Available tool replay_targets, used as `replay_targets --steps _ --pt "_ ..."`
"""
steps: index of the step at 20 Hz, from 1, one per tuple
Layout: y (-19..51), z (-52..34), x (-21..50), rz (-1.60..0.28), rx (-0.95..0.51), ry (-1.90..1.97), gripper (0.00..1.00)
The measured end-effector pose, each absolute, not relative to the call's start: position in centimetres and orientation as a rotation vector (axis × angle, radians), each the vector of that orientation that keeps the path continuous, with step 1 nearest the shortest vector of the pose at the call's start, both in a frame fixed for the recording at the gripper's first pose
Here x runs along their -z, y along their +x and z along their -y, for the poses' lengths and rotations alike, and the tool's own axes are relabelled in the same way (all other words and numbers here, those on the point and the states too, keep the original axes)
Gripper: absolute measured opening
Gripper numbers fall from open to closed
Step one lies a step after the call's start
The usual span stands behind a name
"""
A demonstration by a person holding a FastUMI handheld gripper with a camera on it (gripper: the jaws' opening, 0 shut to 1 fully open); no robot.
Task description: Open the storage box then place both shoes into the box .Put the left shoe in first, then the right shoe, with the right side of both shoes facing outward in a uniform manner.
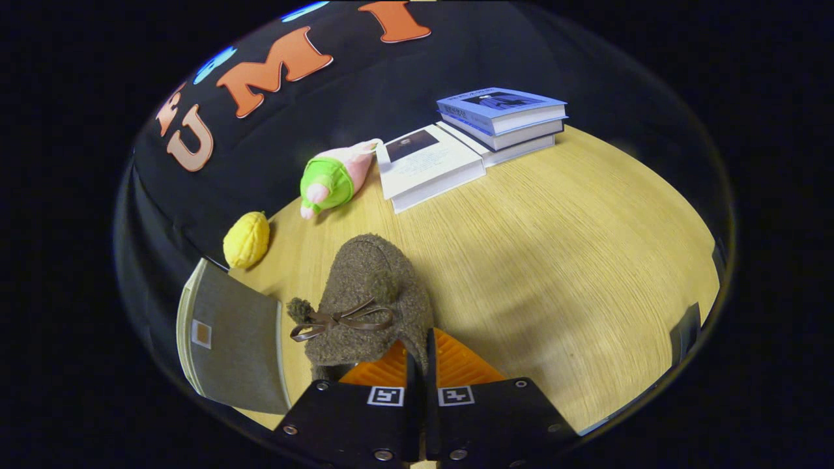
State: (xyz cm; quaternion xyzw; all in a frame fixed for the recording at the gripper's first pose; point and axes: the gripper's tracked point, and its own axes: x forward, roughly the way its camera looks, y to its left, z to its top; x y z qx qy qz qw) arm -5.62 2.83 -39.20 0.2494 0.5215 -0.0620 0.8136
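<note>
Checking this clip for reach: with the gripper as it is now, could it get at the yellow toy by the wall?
Probably not yet. The gripper looks shut on the brown slipper's heel edge, so its fingers are busy. The yellow toy sits beyond the grey box, with bare table around it.

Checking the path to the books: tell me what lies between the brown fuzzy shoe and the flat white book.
In the gripper view, only bare wooden tabletop lies between the brown fuzzy shoe, gripped in the closed jaws, and the flat white book.
</note>
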Motion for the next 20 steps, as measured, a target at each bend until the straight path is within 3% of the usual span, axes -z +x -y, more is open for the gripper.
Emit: replay_targets --steps 20 --pt "-0.2 -23.4 23.1 -0.956 -0.199 0.642 0.05"
